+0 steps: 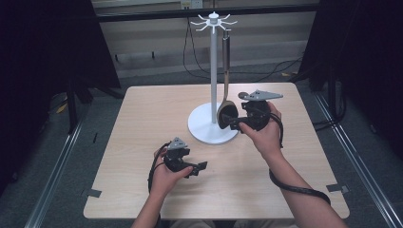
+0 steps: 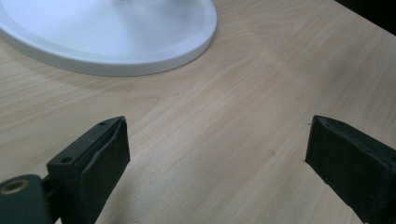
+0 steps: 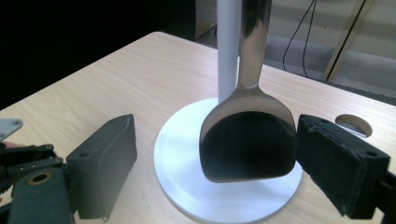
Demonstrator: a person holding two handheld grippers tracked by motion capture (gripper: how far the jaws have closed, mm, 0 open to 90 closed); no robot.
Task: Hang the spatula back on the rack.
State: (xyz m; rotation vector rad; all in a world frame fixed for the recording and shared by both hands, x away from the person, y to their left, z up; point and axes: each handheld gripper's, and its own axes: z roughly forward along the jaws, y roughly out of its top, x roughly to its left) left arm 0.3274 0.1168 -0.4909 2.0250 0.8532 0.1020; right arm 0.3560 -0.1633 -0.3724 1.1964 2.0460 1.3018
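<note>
A white utensil stand [image 1: 213, 71] with hooks at its top rises from a round base [image 1: 204, 133] at the table's middle back. A shiny metal spatula [image 1: 226, 71] hangs from one hook, its head just above the base. My right gripper [image 1: 229, 120] is open with the spatula head [image 3: 247, 140] between its jaws; the right jaw sits close against the head's edge, the left jaw stands apart. My left gripper [image 1: 201, 166] hovers open above bare wood in front of the base [image 2: 116, 32], with nothing between its jaws [image 2: 217, 140].
The light wood table [image 1: 142, 118] has a round cable hole [image 3: 353, 125] behind the stand. Tape marks [image 1: 93, 193] sit at its front corners. Black curtains and cables lie beyond the far edge.
</note>
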